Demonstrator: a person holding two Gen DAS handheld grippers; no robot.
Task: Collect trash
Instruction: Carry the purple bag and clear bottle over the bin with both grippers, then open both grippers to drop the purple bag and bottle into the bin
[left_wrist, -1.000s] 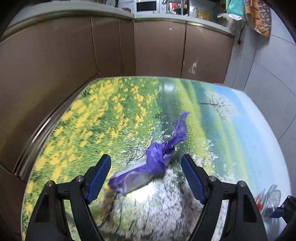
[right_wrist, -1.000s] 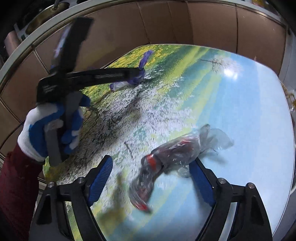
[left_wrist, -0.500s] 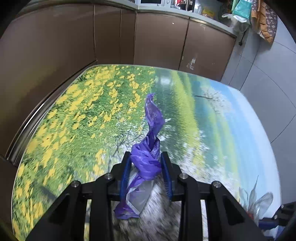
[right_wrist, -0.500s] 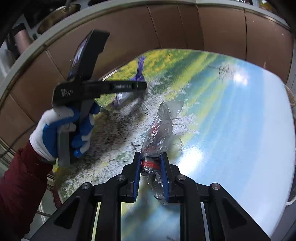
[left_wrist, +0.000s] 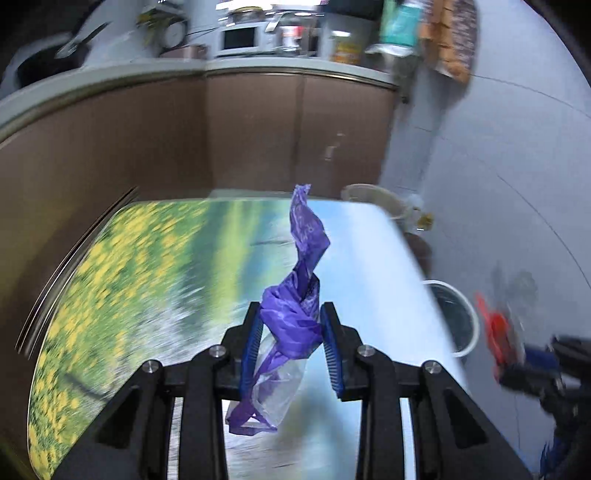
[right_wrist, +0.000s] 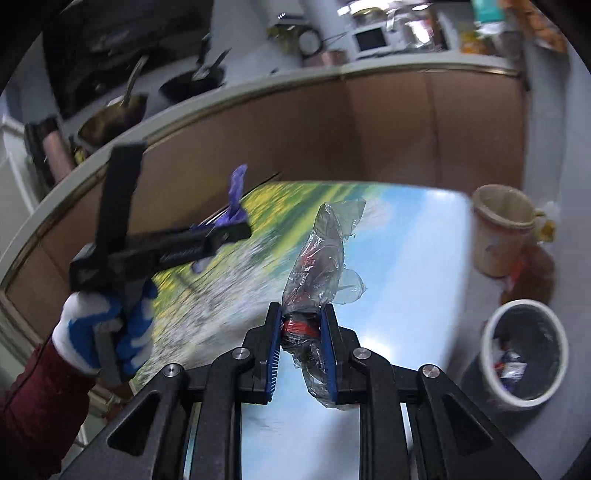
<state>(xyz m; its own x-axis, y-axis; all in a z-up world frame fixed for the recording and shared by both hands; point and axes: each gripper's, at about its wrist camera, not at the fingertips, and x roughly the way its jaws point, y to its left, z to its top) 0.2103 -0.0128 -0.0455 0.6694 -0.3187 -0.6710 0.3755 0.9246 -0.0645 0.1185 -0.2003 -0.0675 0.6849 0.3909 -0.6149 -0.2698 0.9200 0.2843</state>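
We held the purple bag (left_wrist: 295, 306) clamped in our left gripper (left_wrist: 292, 347) and the clear wrapper (right_wrist: 321, 273) clamped in our right gripper (right_wrist: 301, 350), both pointing upward.

Purple bag (left_wrist: 295, 314) & clear wrapper w/ red inside (right_wrist: 317, 273), both crumpled, upright, pinched off table.

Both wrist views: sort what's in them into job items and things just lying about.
Job items:
purple bag, clamped in the left gripper
clear wrapper, clamped in the right gripper
bin on the floor, trash already inside

Lying about:
beige pail
microwave
pans
table
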